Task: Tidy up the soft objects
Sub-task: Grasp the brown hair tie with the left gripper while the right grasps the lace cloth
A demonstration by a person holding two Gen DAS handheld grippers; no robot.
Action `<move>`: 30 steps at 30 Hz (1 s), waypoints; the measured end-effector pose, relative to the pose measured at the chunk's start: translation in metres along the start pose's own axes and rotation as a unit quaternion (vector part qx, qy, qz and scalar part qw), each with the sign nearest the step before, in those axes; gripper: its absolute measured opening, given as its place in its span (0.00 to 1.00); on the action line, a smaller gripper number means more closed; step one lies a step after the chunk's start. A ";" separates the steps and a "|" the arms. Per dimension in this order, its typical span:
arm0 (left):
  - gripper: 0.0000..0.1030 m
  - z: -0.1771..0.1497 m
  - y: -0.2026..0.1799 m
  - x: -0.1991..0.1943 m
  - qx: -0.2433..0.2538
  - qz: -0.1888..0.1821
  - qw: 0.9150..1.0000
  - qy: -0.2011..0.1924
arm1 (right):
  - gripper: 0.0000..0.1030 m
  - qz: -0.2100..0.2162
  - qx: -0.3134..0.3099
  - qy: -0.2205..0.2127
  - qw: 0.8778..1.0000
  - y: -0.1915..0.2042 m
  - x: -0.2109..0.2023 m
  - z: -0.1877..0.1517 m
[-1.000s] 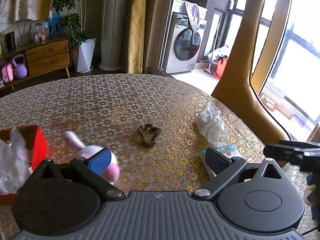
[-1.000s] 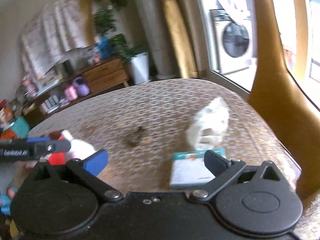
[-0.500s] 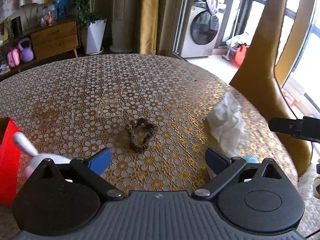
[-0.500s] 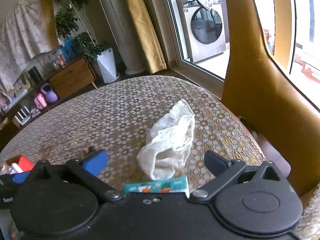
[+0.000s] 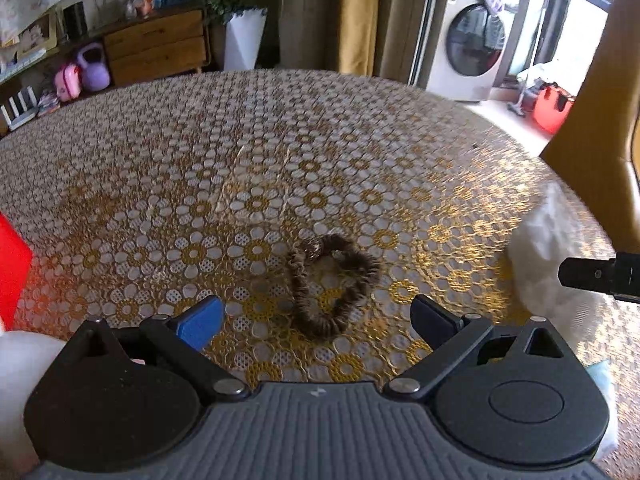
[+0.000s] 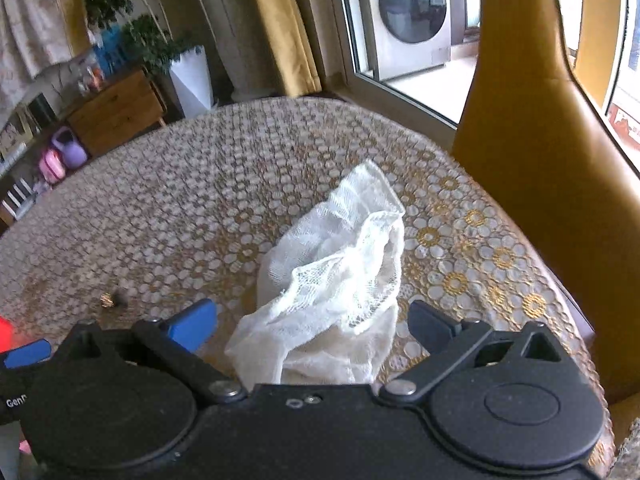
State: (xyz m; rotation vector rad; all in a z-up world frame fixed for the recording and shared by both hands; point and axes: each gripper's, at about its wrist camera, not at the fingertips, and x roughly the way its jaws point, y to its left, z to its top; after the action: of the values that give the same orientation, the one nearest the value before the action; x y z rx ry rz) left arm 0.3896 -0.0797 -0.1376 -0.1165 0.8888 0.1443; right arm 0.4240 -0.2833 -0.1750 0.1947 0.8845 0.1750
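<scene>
The left hand-held gripper (image 5: 316,318) is held wide open with nothing between its fingers, and it has been swung over within the last second from the pink-and-white plush toy (image 5: 24,364) to the brown hair scrunchie (image 5: 334,286), which now lies centred just ahead of the gap. The right hand-held gripper (image 6: 312,322), equally wide open and empty, has been brought from the tissue packet onto the white lace cloth (image 6: 340,276), now bunched between its fingers but not clamped. Both soft things rest on the floral worktop (image 5: 280,160); the red box (image 5: 12,264) shows at the left edge. Two grasps appear to be lined up, neither yet begun.
</scene>
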 end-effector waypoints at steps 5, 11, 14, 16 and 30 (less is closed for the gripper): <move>0.97 0.001 0.000 0.021 -0.005 0.012 1.000 0.010 | 0.96 -0.019 -0.013 0.019 1.000 0.002 0.027 0.001; 0.94 0.000 -0.004 0.031 0.012 0.023 1.000 0.000 | 0.88 -0.047 -0.041 0.017 0.998 0.005 0.040 -0.004; 0.83 -0.001 -0.006 0.030 0.018 0.020 1.000 -0.010 | 0.81 -0.061 -0.042 0.005 0.997 0.006 0.038 -0.006; 0.71 0.000 -0.007 0.028 0.019 0.017 1.000 -0.015 | 0.71 -0.068 -0.046 0.000 0.997 0.006 0.037 -0.007; 0.19 0.002 -0.004 0.012 0.019 0.015 0.999 -0.023 | 0.18 -0.067 -0.059 -0.047 0.995 0.006 0.007 -0.013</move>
State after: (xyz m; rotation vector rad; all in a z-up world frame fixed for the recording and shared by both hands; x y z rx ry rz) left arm 0.3989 -0.0823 -0.1453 -0.0636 0.8463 0.1574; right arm 0.4176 -0.2744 -0.1871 0.0326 0.7888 0.0911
